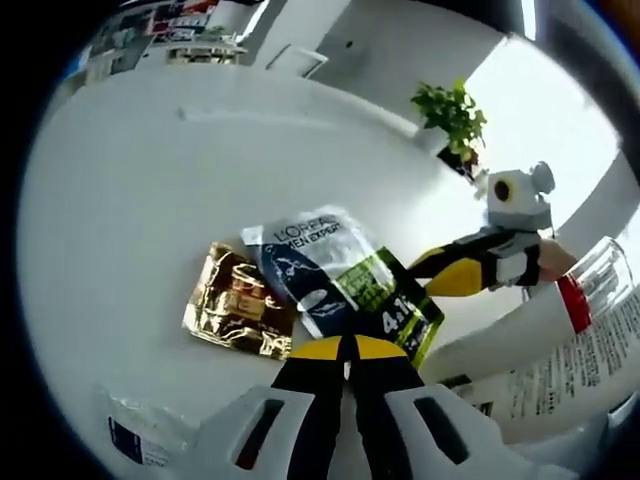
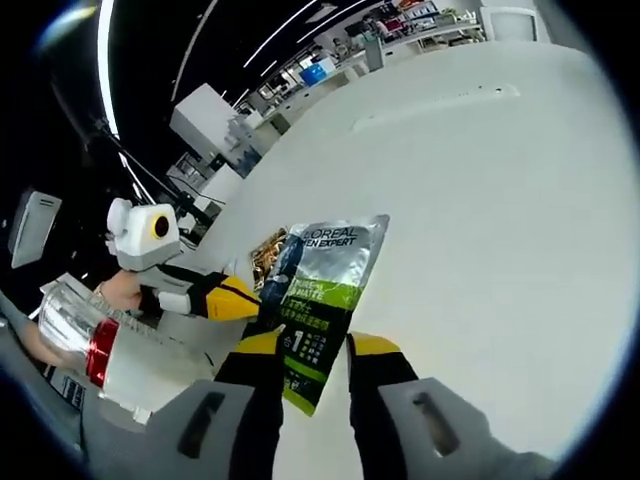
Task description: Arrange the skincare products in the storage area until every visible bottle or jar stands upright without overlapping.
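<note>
A silver-blue-and-green L'Oreal Men Expert sachet (image 1: 330, 280) (image 2: 318, 290) lies on the white table (image 1: 150, 200), partly over a gold foil sachet (image 1: 235, 305) (image 2: 267, 252). My left gripper (image 1: 351, 350) has its jaws pressed together at the sachet's near edge; in the right gripper view its yellow tip (image 2: 238, 297) meets the sachet's left edge. My right gripper (image 2: 318, 348) stands open, its jaws on either side of the sachet's printed end, and reaches in from the right (image 1: 450, 275) in the left gripper view. A large white bottle (image 1: 560, 350) (image 2: 110, 355) with a red band and clear cap lies tilted beside them.
A small clear packet (image 1: 140, 435) with a dark label lies at the table's near left. A potted plant (image 1: 452, 115) stands at the far edge. A hand (image 2: 118, 290) holds the left gripper. Shelves and desks (image 2: 330, 70) stand beyond the table.
</note>
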`<move>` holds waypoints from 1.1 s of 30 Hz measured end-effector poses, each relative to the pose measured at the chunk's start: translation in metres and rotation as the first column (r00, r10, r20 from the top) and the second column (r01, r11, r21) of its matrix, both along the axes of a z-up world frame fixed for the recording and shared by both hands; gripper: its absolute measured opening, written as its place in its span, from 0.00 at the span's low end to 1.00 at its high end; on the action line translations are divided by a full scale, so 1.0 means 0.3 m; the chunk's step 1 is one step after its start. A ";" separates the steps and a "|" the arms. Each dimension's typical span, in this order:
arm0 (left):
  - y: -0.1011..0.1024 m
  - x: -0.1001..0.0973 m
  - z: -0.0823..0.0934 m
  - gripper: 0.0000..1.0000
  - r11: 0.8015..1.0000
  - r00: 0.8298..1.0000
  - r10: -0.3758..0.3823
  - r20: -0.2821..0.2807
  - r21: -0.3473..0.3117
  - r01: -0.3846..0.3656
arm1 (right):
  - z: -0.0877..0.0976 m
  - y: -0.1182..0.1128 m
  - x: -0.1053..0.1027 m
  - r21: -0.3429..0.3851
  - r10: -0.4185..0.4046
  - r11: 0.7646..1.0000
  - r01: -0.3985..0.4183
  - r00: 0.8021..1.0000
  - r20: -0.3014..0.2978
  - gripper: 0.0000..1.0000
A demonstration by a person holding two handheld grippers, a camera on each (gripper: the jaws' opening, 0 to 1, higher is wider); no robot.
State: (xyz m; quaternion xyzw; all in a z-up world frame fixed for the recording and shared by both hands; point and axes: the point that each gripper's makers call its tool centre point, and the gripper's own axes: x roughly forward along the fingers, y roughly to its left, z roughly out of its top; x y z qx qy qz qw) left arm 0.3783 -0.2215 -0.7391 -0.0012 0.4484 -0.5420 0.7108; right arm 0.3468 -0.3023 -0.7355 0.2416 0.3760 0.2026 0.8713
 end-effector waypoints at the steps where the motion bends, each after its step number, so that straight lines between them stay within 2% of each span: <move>1: 0.002 0.006 0.007 0.00 1.000 1.000 0.000 0.020 -0.003 0.000 | 0.000 0.001 0.000 0.002 -0.001 1.000 0.001 1.000 0.001 0.24; 4: 0.010 0.021 0.013 0.02 1.000 0.999 0.012 0.034 0.000 -0.012 | 0.002 0.004 0.000 0.006 -0.001 1.000 0.001 1.000 0.002 0.24; 12: 0.026 0.036 -0.004 0.06 0.999 0.999 0.040 0.017 0.014 -0.040 | 0.004 0.004 0.001 0.025 -0.016 1.000 0.016 1.000 0.011 0.23; 15: 0.042 0.045 -0.004 0.10 0.999 0.999 0.039 0.038 0.022 -0.040 | 0.005 0.006 0.000 0.023 -0.015 1.000 0.015 1.000 0.013 0.23; 17: 0.046 0.053 -0.007 0.09 0.998 0.998 0.059 0.020 0.012 -0.060 | 0.005 0.007 0.000 0.024 -0.015 1.000 0.015 1.000 0.014 0.23; 23: 0.013 0.025 -0.009 0.08 0.999 0.998 0.046 -0.045 -0.023 -0.048 | 0.005 0.010 0.001 0.040 -0.035 0.999 0.035 0.999 0.022 0.23; 27: 0.001 0.027 -0.005 0.08 0.998 0.997 0.054 -0.056 -0.037 -0.056 | 0.006 0.011 0.002 0.062 -0.059 0.996 0.057 0.998 0.030 0.23; 33: -0.005 0.031 -0.007 0.06 0.992 0.987 0.094 -0.132 -0.074 -0.105 | 0.003 0.042 0.005 0.193 -0.093 0.977 0.089 0.996 0.014 0.20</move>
